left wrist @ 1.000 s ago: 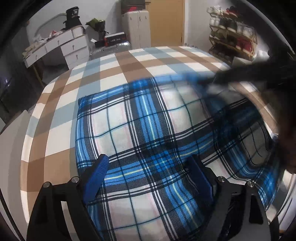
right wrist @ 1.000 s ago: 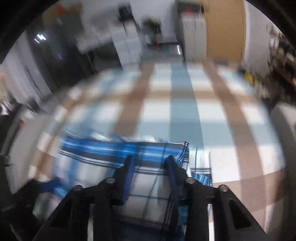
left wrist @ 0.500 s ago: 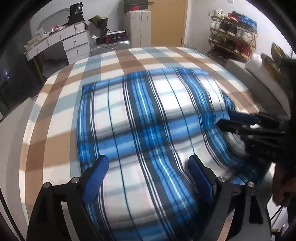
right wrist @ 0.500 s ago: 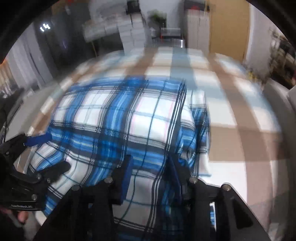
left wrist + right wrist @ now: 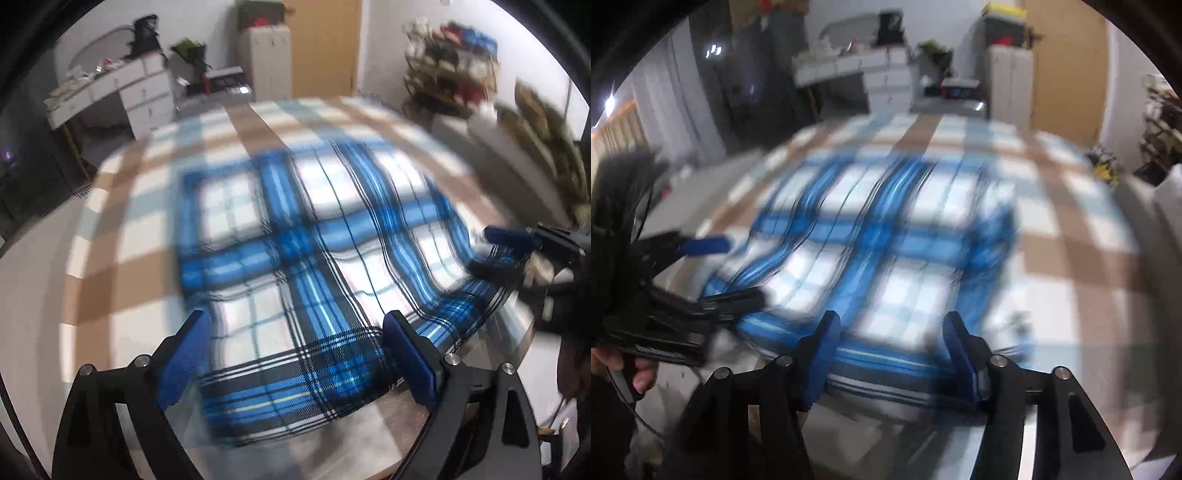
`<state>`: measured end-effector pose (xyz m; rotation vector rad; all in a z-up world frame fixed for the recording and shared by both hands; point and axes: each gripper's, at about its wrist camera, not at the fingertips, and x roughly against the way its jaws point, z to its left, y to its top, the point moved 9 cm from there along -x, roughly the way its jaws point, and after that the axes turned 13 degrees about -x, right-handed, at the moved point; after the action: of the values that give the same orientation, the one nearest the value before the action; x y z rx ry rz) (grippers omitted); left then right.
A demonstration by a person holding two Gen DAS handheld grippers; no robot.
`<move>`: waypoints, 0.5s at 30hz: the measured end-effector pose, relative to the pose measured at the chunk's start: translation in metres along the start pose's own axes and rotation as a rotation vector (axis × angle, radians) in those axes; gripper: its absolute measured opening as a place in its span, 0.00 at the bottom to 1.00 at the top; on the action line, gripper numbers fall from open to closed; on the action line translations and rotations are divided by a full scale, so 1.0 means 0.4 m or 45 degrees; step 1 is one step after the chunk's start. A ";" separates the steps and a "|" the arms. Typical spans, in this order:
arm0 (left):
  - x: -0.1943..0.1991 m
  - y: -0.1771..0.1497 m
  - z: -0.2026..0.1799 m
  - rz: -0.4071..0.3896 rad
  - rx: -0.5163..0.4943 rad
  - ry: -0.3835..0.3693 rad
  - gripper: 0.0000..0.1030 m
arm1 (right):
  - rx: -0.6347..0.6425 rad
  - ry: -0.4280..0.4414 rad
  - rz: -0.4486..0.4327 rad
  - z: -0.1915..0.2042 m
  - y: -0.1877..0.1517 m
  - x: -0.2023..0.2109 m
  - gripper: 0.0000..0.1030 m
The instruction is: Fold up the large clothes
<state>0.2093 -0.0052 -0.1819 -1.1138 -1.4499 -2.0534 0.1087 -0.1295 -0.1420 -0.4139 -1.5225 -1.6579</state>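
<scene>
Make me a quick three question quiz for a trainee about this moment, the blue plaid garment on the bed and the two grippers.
1. True or false: the blue plaid garment lies spread on a checked bedcover.
2. Multiple choice: in the left wrist view, the right gripper appears at A) the garment's right edge, B) the white desk, C) the wooden door.
3. Short answer: are the left gripper pads pressing on the cloth?

Key
1. True; the cover shows brown, white and pale blue squares.
2. A.
3. No. Its jaws are opening, wide apart, with the garment's near edge showing between the fingers, unpinched. The right gripper's jaws are opening too.
</scene>
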 end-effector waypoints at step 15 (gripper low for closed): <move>-0.175 -0.035 0.156 0.241 0.314 -0.380 0.92 | -0.469 0.216 0.416 -0.137 0.097 -0.181 0.76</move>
<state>0.2660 0.0483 -0.2361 -1.4334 -1.6120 -1.5820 0.1968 -0.1526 -0.1799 -0.6620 -0.9655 -1.6598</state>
